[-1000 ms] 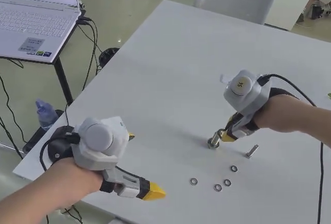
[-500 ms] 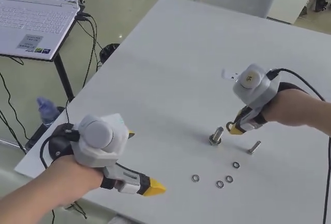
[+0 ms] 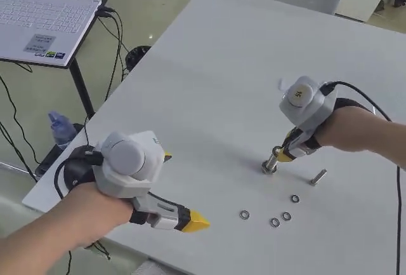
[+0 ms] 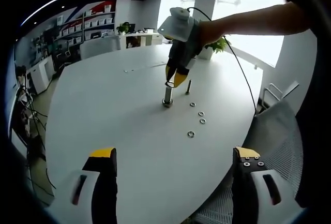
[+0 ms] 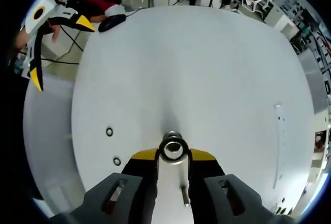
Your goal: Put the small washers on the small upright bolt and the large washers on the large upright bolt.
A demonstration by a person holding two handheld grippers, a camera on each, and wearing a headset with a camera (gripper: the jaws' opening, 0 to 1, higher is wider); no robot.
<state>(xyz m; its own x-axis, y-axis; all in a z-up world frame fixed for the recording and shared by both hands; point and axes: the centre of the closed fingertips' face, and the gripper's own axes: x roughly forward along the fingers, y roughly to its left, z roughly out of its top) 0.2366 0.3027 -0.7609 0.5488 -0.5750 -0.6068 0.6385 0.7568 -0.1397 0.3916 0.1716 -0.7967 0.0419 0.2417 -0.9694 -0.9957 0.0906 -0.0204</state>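
Right gripper (image 3: 280, 156) pinches a washer (image 5: 173, 149) right over the big bolt (image 3: 271, 162); not yet dropped on, I'd say. Four washers (image 3: 275, 222) lie loose on the bench (image 3: 209, 65) near it, and the small bolt (image 3: 318, 176) beside it looks bare. Left gripper (image 4: 172, 154) gapes wide, empty.

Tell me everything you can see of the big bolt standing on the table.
The big bolt looks like shiny grey metal. It stands upright on the white table and is wider at its foot, where it meets the tabletop. The right tool hangs at its top, with its yellow tips pinching a washer over the bolt. I cannot tell whether that washer already touches the bolt.
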